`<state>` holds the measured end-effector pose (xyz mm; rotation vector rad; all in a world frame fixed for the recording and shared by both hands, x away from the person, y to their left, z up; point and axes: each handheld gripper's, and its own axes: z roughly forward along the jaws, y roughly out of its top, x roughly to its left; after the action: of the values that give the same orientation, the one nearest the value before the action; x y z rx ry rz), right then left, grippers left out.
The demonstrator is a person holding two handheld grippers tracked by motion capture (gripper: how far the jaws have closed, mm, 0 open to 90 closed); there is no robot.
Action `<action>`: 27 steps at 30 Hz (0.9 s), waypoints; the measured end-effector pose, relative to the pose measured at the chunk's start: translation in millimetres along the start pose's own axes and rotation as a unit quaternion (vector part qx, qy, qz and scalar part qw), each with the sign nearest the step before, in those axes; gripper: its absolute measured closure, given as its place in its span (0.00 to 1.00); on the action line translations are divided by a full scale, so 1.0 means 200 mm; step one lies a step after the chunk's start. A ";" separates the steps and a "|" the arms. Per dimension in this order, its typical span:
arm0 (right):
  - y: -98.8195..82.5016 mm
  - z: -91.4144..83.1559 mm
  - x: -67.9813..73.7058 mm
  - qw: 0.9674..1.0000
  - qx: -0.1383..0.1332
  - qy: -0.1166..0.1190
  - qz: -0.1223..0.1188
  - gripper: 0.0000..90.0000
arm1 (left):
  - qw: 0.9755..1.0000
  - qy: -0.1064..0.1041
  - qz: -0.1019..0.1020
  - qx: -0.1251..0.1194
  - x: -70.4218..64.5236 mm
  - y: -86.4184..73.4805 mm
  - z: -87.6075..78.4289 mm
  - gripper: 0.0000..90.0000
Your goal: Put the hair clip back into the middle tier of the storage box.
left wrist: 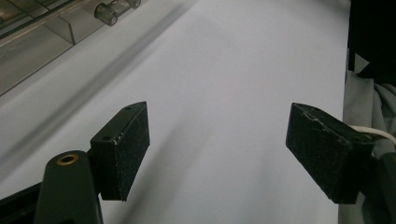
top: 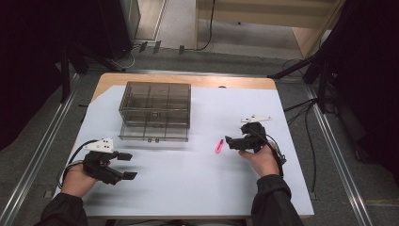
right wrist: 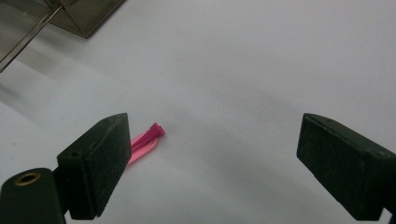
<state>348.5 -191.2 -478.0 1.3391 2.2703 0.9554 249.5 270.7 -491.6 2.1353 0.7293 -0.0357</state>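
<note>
Black right hand-held gripper [right wrist: 212, 168] wide open, empty, pink clip [right wrist: 145, 141] beside one jaw

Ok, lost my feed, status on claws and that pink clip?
Both claws open, empty: left claw, right claw. Pink clip flat on white sheet, beside right claw's jaw, untouched. Nothing in the way.

**Hand and gripper posture**

The left black two-jaw gripper [top: 126, 165] is held low at the near left, jaws spread wide, nothing between them. The right black two-jaw gripper [right wrist: 212, 163] is held at the right, jaws spread wide, unloaded. Both dark-sleeved forearms enter from the near edge.
</note>
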 end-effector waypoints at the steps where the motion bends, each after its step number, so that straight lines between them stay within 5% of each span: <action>1: 0.00 0.00 0.00 1.000 0.000 -0.001 0.001 0.12 | 1.000 0.000 0.000 0.000 0.00 0.00 0.00 0.25; 18: 0.02 -0.02 0.01 1.000 -0.002 0.001 -0.007 0.36 | 1.000 -0.001 0.005 0.007 -0.01 0.00 0.01 0.25; 27: 0.02 -0.02 0.02 1.000 0.007 0.003 -0.005 0.37 | 1.000 -0.001 0.004 0.008 -0.01 0.00 0.01 0.25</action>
<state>346.2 -188.6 -471.8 1.3316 2.2897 0.9452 248.7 267.4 -492.6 2.1531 0.7210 -0.0402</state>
